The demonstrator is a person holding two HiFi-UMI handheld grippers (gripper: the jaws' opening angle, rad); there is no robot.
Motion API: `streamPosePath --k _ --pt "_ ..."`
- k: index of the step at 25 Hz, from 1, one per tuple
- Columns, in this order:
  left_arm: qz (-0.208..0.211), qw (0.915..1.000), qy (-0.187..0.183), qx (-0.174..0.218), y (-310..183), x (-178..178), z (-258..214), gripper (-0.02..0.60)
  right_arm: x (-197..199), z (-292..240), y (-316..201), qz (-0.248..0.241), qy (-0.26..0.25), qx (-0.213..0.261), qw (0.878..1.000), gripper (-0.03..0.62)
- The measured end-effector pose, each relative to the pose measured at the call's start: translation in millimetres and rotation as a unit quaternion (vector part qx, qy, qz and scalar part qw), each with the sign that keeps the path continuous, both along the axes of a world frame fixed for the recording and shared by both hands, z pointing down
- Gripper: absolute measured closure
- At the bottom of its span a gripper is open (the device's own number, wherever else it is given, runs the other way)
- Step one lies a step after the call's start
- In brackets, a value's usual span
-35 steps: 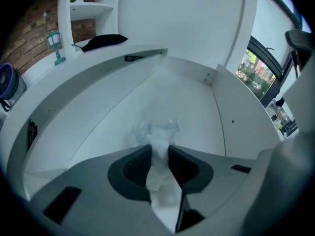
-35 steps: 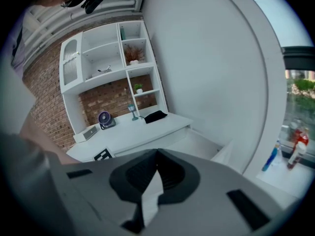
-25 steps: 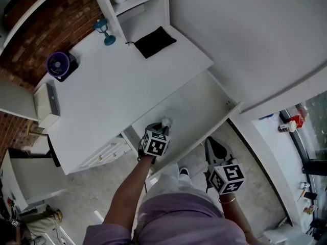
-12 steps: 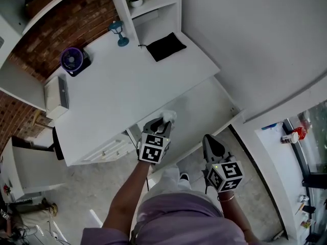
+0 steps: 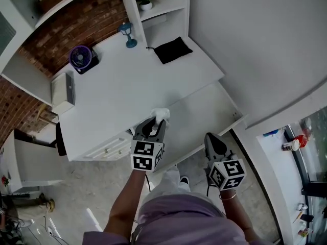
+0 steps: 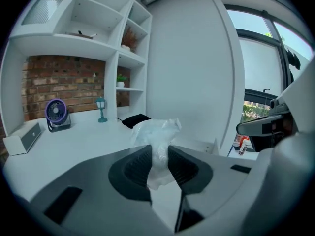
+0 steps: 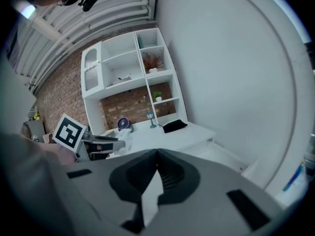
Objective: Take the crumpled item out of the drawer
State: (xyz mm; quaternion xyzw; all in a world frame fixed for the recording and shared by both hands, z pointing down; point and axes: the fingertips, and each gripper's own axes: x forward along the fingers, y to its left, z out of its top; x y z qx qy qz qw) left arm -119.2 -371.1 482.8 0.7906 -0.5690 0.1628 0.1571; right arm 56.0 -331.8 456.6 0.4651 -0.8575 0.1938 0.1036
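- Two grippers are seen in the head view. The left gripper (image 5: 156, 122) is carried on a forearm stretched from the bottom centre towards the middle of the frame, jaws pointing up and slightly right.
- The right gripper (image 5: 210, 139) is kept low and right of centre, close to the body, its jaws pointing to the top of the frame, just below the front rail of the drawer (image 5: 199, 111).
- In the left gripper view the jaws of the left gripper (image 6: 158, 156) are pressed on the crumpled item (image 6: 156, 134) from both sides.
- In the right gripper view the jaws of the right gripper (image 7: 156, 168) are brought together with nothing between them.
- One crumpled item (image 5: 161, 114) is counted: white, thin and wrinkled, partly translucent, bunched into a loose wad that sticks out past the jaw tips. It is seen at the centre of the head view, over the front edge of the desk (image 5: 117, 93) where the drawer's left end begins.
- One drawer is shown pulled out, white inside.
- One purple fan (image 5: 80, 57), one small blue lamp (image 5: 127, 33), one black pouch (image 5: 172, 50) and one white box (image 5: 62, 92) are counted on the desk, in the upper left and upper centre.
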Motion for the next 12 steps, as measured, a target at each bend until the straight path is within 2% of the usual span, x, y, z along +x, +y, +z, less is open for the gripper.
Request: streamPosePath --k 5,12 --pt "-0.028 0.9988 0.033 0.024 14 -19 -21 0.48 -5 -4 2 -0.009 0.0 0.007 1.0 0.591" --pt "-0.058 0.9957 0.056 0.045 34 -34 -40 0.48 -11 -12 5 -0.018 0.003 0.017 1.0 0.591"
